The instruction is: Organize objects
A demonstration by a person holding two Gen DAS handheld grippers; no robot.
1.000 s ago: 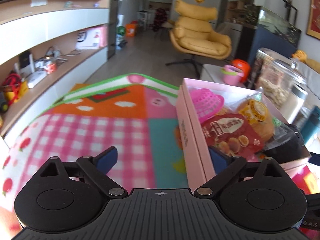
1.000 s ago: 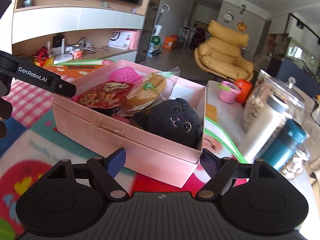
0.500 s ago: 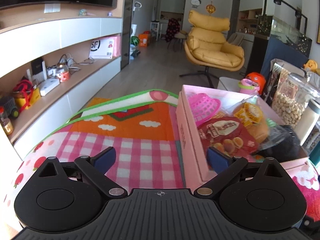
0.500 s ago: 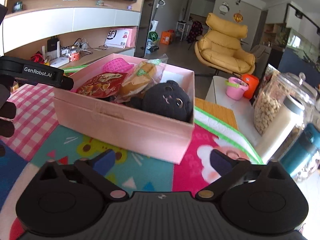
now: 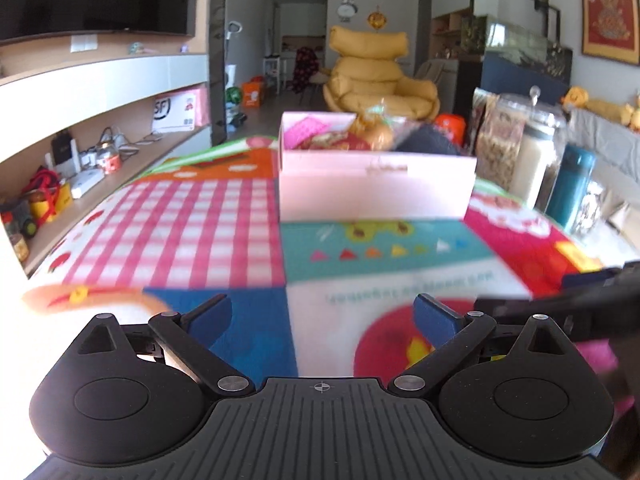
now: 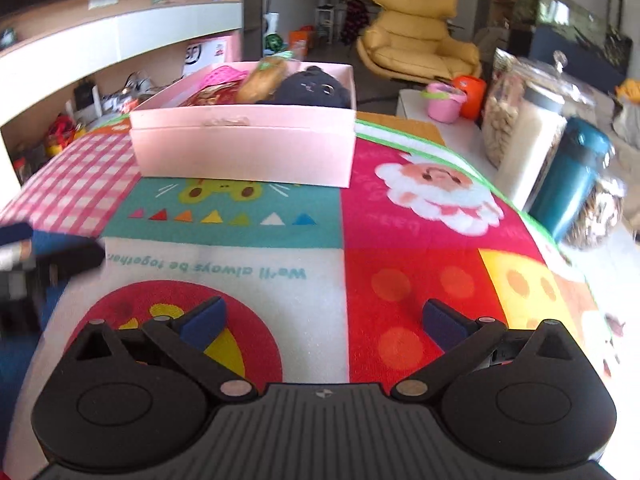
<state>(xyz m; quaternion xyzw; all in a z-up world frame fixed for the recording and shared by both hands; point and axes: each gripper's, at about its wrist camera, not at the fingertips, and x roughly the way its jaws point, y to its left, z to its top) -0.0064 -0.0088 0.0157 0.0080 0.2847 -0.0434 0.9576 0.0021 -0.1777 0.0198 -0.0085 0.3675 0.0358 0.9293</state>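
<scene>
Under us lies the patchwork play mat (image 6: 400, 264), and we see far more of it than half a second ago — the teal animal panel, the red circle and the line of upside-down lettering are all in view from both wrists. The pink box (image 6: 244, 152) sits toward the mat's far side, well apart from both tools, whereas a second ago our right gripper straddled its near corner and our left one stood at its side wall; we have drawn back from it. The box itself looks unchanged on the mat, with its long side toward us. Inside it, packed close together, are the black plush cat (image 6: 314, 90) at the right end, the wrapped bun (image 6: 262, 80) beside it, the red snack bag (image 6: 212, 96) and the pink mesh basket (image 6: 222, 74) at the left (the left wrist view is blurred, so these read best from the right). Beyond the mat's right edge stand the glass jars (image 6: 516, 108) and the teal bottle (image 6: 568, 184). Our left gripper (image 5: 322, 316) and right gripper (image 6: 322, 320) both have their blue pads spread wide — nothing between them, just as before.
</scene>
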